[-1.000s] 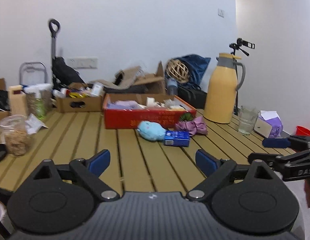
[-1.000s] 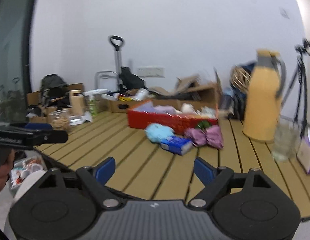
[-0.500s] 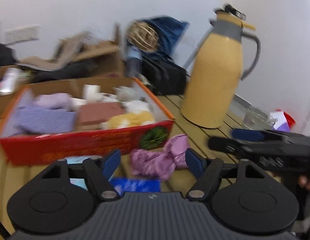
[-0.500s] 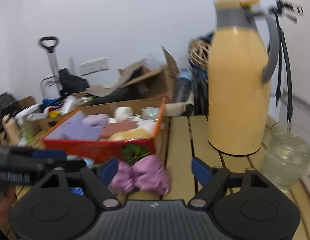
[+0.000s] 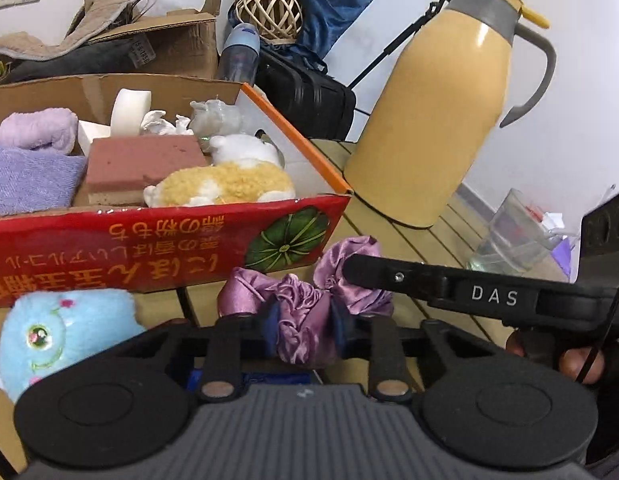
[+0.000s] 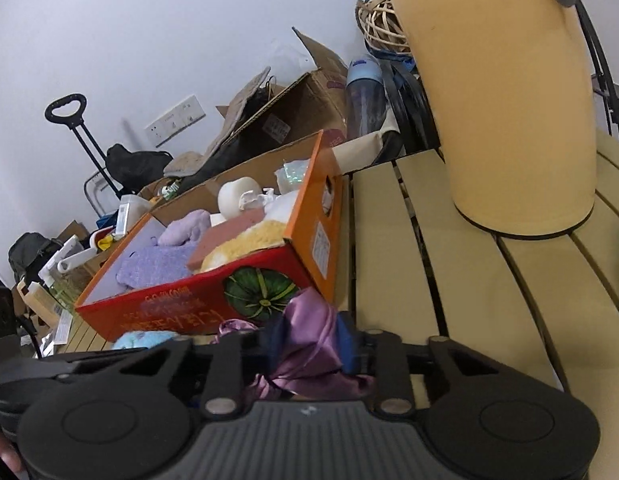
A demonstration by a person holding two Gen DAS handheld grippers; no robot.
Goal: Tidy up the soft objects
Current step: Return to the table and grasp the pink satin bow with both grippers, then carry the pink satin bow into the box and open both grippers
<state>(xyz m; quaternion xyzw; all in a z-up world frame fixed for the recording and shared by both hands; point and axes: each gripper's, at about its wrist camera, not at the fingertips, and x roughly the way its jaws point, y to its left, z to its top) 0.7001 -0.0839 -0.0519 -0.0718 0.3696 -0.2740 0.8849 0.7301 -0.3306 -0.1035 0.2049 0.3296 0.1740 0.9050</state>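
Note:
A crumpled purple satin cloth (image 5: 297, 300) lies on the slatted wooden table in front of the red cardboard box (image 5: 149, 236). My left gripper (image 5: 303, 322) is shut on the cloth's middle. My right gripper (image 6: 309, 344) is shut on the same purple cloth (image 6: 313, 332) at its right end, and its finger (image 5: 429, 276) crosses the left wrist view. The box (image 6: 197, 300) holds purple towels (image 5: 25, 176), a pink sponge (image 5: 141, 160) and a yellow plush (image 5: 225, 184). A blue plush toy (image 5: 61, 332) lies left of the cloth.
A tall yellow thermos jug (image 5: 441, 120) stands right of the box, close to my right gripper (image 6: 509, 100). A glass cup (image 5: 509, 236) stands at the right. A blue carton (image 5: 245, 378) lies under my left gripper. Boxes and bags crowd the back.
Both grippers have moved forward to the purple cloth and closed on it. They were open half a second ago.

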